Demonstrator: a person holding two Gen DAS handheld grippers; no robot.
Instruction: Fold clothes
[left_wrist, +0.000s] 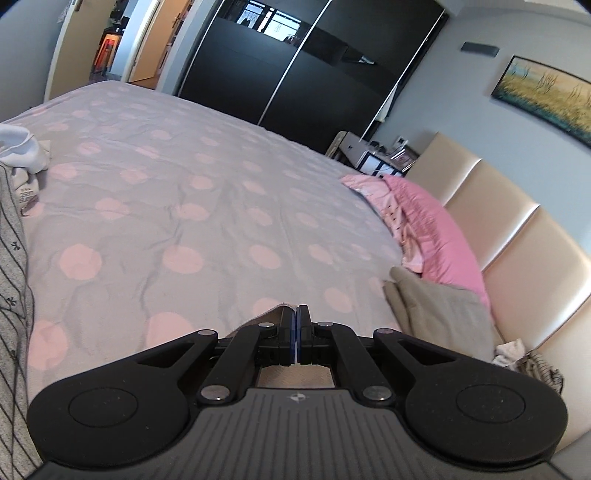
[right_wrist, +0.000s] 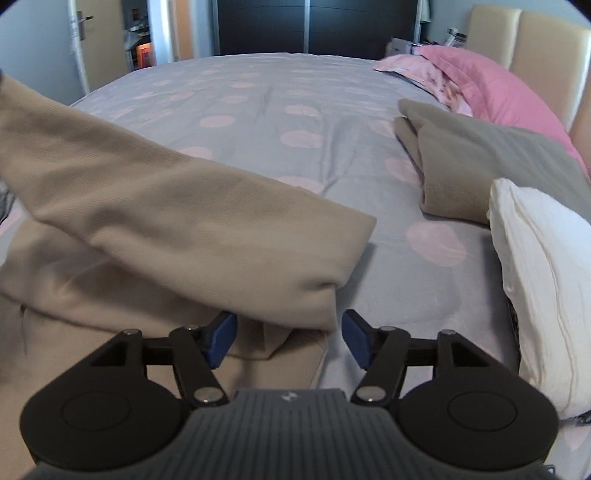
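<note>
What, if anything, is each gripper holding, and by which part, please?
The left gripper is shut on the beige garment, at an edge. The right gripper is open, holding nothing.

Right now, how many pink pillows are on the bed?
2: a bright pink pillow leans against the headboard, and a paler pink pillow lies flat just in front of it. More might be hidden.

A bed with a grey, pink-dotted cover carries a beige garment, a folded grey-brown stack, pink pillows, a white cloth and a striped garment.
</note>
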